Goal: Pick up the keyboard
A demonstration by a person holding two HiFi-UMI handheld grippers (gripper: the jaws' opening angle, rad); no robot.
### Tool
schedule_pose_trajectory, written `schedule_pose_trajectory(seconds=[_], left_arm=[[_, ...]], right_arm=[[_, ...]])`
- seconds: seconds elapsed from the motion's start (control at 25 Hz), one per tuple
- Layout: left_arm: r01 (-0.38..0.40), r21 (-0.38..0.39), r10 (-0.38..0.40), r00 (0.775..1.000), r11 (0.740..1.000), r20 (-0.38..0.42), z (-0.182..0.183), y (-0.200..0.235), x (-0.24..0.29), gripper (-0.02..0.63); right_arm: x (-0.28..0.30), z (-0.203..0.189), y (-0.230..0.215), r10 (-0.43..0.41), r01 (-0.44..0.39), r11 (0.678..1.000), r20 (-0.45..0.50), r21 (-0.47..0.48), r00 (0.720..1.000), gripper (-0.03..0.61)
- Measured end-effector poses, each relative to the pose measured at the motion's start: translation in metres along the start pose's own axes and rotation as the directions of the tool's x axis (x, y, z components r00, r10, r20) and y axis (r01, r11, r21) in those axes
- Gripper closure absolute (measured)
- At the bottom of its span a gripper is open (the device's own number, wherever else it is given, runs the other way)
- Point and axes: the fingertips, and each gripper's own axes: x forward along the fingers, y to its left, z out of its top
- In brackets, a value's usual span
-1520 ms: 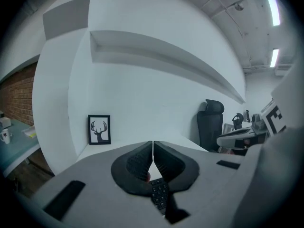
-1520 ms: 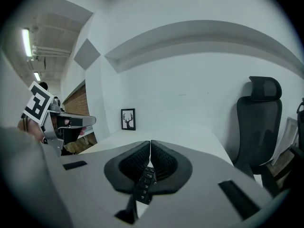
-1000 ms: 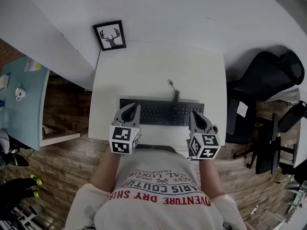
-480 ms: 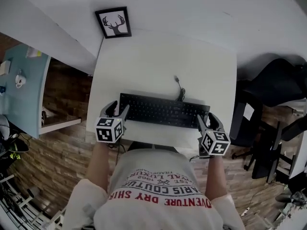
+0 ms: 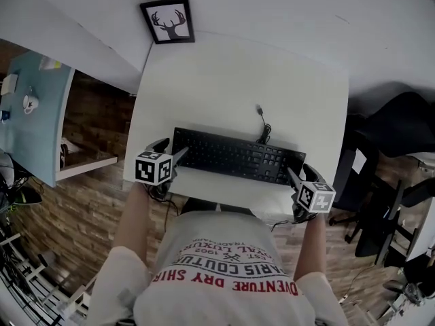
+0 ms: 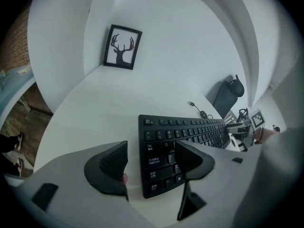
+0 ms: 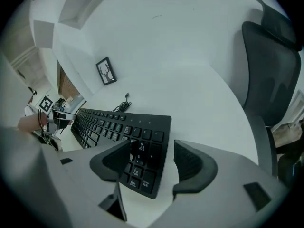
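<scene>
Both tongs stand wide, their jaws having just been opening. The left gripper [image 5: 171,149] straddles the keyboard's [image 5: 234,156] left end in the left gripper view: one ribbed black pad over the bare table, the other above the keys, neither pressing. The right gripper [image 5: 301,174] straddles the right end likewise, with the number keys between its pads.

The keyboard is flat, black and matt. It lies slantwise across the lower middle of the head view, near the front edge of a smooth white table [image 5: 238,73]. Its thin cable [image 5: 262,122] curls up the frame to a loose plug.

A black-framed antler print [image 5: 168,21] leans at the upper left. A dark mesh office chair [image 5: 401,128] sits at the right, and a pale blue surface [image 5: 34,121] with a cup [image 5: 29,104] at the left edge, over wood-plank flooring.

Each gripper's body covers the keys beneath it. The person's printed shirt hides the table's front edge.
</scene>
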Motion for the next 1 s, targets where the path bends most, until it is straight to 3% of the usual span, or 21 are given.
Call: schedule_pose_trajectory(seconds=[0.12, 0.44, 0.72, 0.84, 1.0], left_arm=[[0.038, -0.017, -0.039, 0.999, 0.999, -0.009, -0.002, 0.001, 0.005, 0.311], [0.106, -0.043, -0.105, 0.994, 0.993, 0.021, -0.003, -0.004, 0.01, 0.313], [0.113, -0.048, -0.111, 0.992, 0.992, 0.054, -0.002, -0.005, 0.012, 0.314], [0.143, -0.12, -0.134, 0.988, 0.982, 0.081, -0.002, -0.01, 0.011, 0.353], [0.139, -0.124, -0.13, 0.988, 0.982, 0.083, -0.003, -0.012, 0.007, 0.353]], right_arm=[[0.003, -0.002, 0.002, 0.017, -0.017, 1.0, -0.006, 0.005, 1.0, 0.304], [0.009, -0.006, 0.002, 0.141, -0.139, 0.98, -0.005, 0.143, 0.99, 0.305], [0.009, -0.002, 0.001, 0.165, -0.168, 0.97, 0.031, 0.177, 0.986, 0.316], [0.005, -0.005, 0.0, 0.175, -0.179, 0.967, 0.037, 0.182, 0.984, 0.324], [-0.001, -0.006, 0.002, 0.159, -0.167, 0.968, 0.056, 0.187, 0.986, 0.327]])
